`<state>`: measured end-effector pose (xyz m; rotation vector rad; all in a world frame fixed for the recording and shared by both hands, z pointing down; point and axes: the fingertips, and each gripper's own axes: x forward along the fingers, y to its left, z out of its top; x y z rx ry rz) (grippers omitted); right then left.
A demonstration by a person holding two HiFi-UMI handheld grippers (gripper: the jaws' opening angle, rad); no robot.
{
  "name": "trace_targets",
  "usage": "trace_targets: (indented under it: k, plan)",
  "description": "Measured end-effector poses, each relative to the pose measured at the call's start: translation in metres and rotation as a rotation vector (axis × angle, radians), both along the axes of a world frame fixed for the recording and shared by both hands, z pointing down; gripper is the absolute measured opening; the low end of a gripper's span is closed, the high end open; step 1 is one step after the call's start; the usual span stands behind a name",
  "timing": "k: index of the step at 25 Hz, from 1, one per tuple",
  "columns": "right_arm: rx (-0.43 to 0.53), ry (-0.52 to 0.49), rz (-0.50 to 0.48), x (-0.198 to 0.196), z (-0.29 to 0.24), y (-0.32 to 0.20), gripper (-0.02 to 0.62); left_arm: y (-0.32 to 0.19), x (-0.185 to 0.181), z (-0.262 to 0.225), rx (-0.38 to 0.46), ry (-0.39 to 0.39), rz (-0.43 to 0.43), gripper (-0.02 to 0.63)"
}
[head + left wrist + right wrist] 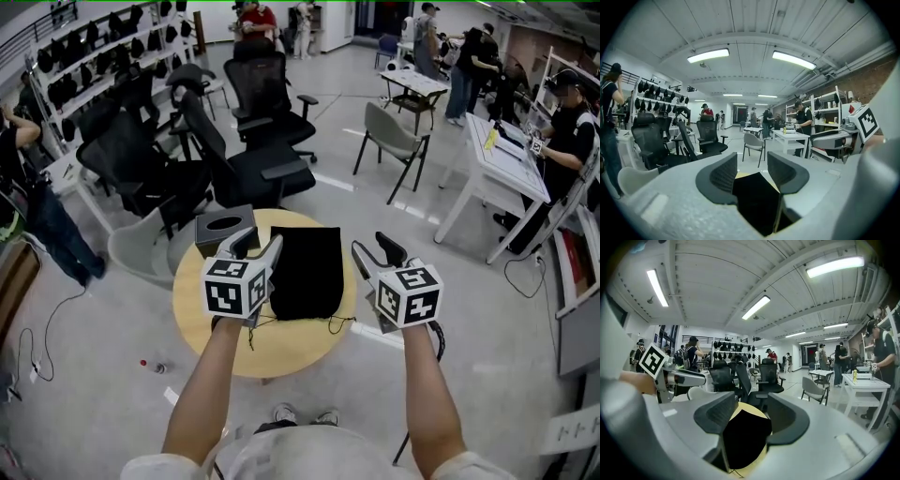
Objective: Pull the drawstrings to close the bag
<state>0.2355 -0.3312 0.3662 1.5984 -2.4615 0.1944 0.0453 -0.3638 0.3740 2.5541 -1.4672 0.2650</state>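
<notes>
- A round wooden table stands on a grey floor, with black office chairs behind it and white desks to the right.
- The black bag lies flat at the table's middle, its drawstrings trailing off its near edge.
- A dark tissue box sits at the table's left rear.
- The left gripper and the right gripper hang over the bag's two sides, both with jaws parted and nothing between them.
</notes>
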Motion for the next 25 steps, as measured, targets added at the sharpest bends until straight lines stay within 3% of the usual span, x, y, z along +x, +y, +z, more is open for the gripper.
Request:
trace_targets:
  k: [16,25]
  plan:
    - [-0.149,0.041,-0.043,-0.012,0.078,-0.004,0.219,0.0,0.0,0.08,-0.112,-0.098,0.093,0.207]
    - [-0.237,0.068,-0.062,-0.018,0.123,0.004,0.219,0.016,-0.002,0.135,-0.194,-0.188,0.186,0.209]
